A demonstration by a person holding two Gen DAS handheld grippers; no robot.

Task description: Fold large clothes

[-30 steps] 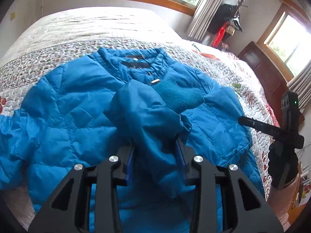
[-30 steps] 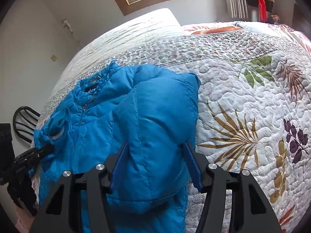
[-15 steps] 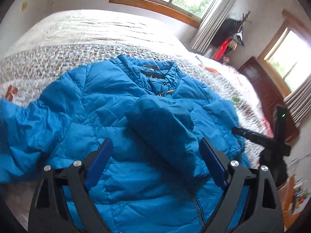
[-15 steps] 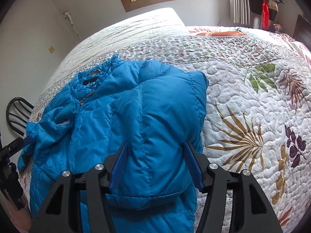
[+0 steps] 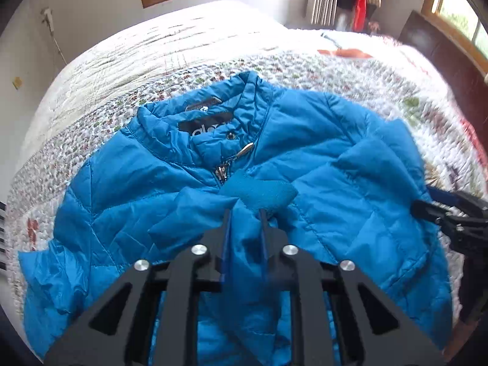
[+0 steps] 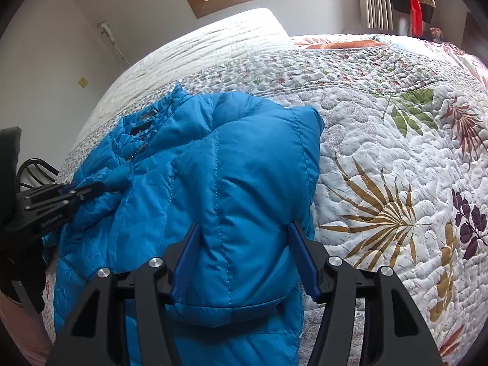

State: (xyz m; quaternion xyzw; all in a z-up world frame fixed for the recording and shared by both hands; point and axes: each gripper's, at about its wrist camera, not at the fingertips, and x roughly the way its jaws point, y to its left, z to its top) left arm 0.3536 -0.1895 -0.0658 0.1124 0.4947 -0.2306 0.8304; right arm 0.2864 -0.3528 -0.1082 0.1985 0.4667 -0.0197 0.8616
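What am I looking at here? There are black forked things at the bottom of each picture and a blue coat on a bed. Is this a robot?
No robot: a person holds a two-finger tool in each hand, and a camera on each looks along its fingers. One picture comes from the left tool, the other from the right. A blue puffer jacket lies on a flowered quilt on a bed. The left gripper has just closed its fingers on a sleeve pulled across the jacket's chest. The right gripper has a folded-over part of the jacket between its fingers; they sit against the puffy fabric. Each tool shows at the edge of the other's picture.
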